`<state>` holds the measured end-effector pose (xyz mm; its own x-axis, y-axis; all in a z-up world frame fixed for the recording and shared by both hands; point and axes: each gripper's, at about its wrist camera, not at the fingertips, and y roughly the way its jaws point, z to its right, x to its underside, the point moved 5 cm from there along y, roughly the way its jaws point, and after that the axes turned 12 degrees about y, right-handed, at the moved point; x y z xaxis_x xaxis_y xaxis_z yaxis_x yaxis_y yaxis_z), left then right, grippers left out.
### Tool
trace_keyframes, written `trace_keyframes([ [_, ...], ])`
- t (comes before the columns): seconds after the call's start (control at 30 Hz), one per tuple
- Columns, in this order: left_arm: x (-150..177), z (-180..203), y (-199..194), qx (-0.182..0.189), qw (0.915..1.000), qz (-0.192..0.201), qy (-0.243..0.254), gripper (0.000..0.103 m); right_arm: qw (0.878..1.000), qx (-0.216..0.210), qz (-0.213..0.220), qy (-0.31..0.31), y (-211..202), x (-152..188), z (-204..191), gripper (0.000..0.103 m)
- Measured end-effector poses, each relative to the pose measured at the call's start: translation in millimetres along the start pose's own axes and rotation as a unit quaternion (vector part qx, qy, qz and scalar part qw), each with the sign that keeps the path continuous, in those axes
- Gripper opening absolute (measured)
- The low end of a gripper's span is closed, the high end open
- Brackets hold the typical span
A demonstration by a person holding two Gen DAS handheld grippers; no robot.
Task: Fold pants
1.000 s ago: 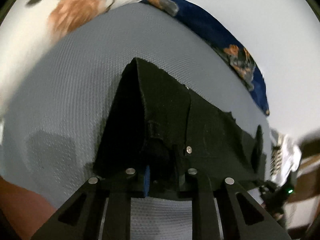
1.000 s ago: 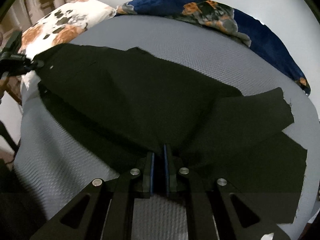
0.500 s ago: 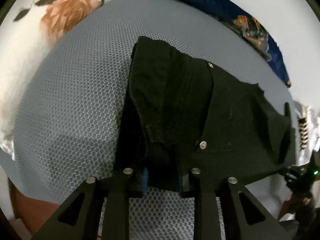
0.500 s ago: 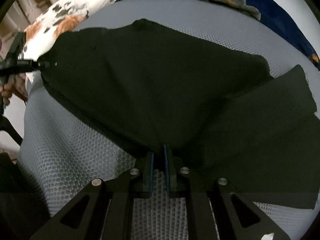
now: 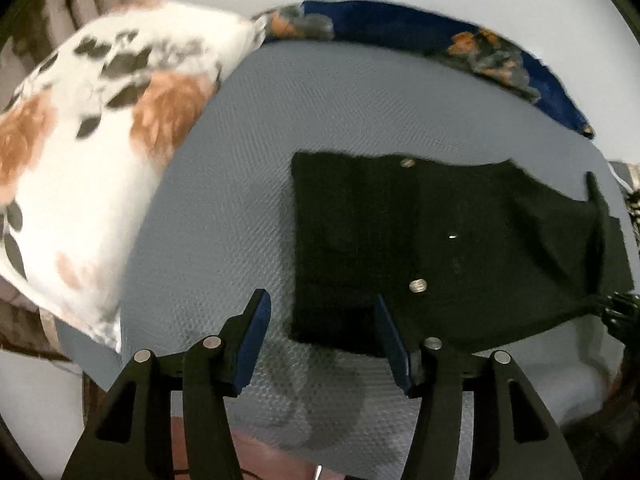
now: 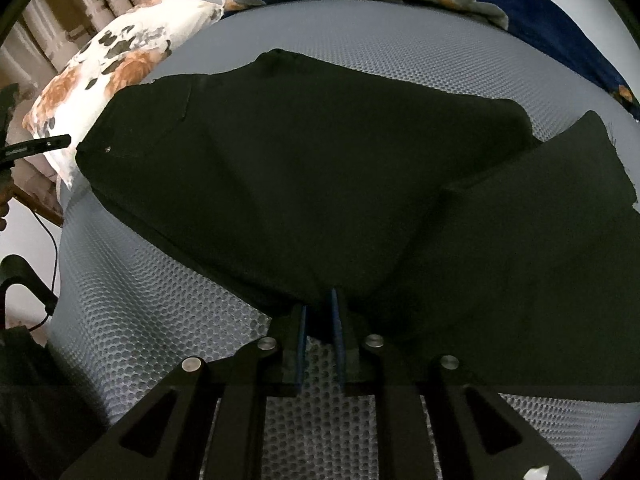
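Black pants (image 6: 320,184) lie spread on a grey mesh-textured bed (image 6: 144,312). In the left wrist view the waist end (image 5: 420,240), with metal buttons, lies flat on the bed. My left gripper (image 5: 320,324) is open and empty, its jaws wide apart just in front of the waist corner. My right gripper (image 6: 319,312) is shut on the near edge of the pants, around the crotch. The legs spread to the right (image 6: 540,260). The left gripper's tip (image 6: 48,144) shows at the left edge of the right wrist view.
A white floral pillow (image 5: 88,152) lies at the left of the bed. A blue floral blanket (image 5: 460,40) runs along the far edge by the wall. Curtains (image 6: 80,12) hang at the far left. The bed's near edge is just under both grippers.
My left gripper has opened and let go of the waist, which now lies flat on the bed. It has drawn back a little. My right gripper stays shut on the pants.
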<state>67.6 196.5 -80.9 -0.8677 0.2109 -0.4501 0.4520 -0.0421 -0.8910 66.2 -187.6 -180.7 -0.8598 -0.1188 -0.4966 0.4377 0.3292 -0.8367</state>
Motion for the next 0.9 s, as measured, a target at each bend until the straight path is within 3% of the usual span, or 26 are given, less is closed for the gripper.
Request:
trace_keyframes([
  [0.17, -22.9, 65.6, -13.5, 0.054, 0.9948, 0.044, 0.075, 0.055, 1.000, -0.018, 0.000, 0.019, -2.2, -3.7, 1.9, 0.014],
  [0.3, -36.0, 141.4, -8.7, 0.141, 0.9776, 0.055, 0.146, 0.055, 0.999, -0.033, 0.002, 0.034, -5.5, -8.1, 3.2, 0.014],
  [0.47, -43.5, 221.1, 16.4, 0.197, 0.9556, 0.041, 0.215, 0.055, 0.997, -0.053, 0.006, 0.060, -8.7, -14.9, 6.7, 0.014],
  [0.67, -44.5, 287.1, 44.0, 0.231, 0.9362, 0.020, 0.264, 0.055, 0.996, -0.063, 0.014, 0.066, -13.8, -21.0, 5.4, 0.014],
  [0.83, -44.3, 309.5, 59.3, 0.241, 0.9338, 0.003, 0.264, 0.054, 0.995, -0.072, 0.018, 0.069, -16.9, -24.6, 5.2, 0.014],
  [0.87, -44.3, 312.7, 62.4, 0.236, 0.9349, 0.006, 0.265, 0.049, 0.995, -0.073, 0.019, 0.069, -16.9, -25.2, 4.6, 0.014],
  [0.9, -43.9, 313.3, 65.1, 0.232, 0.9348, 0.006, 0.268, 0.036, 0.995, -0.074, 0.019, 0.069, -16.9, -25.4, 4.0, 0.014],
])
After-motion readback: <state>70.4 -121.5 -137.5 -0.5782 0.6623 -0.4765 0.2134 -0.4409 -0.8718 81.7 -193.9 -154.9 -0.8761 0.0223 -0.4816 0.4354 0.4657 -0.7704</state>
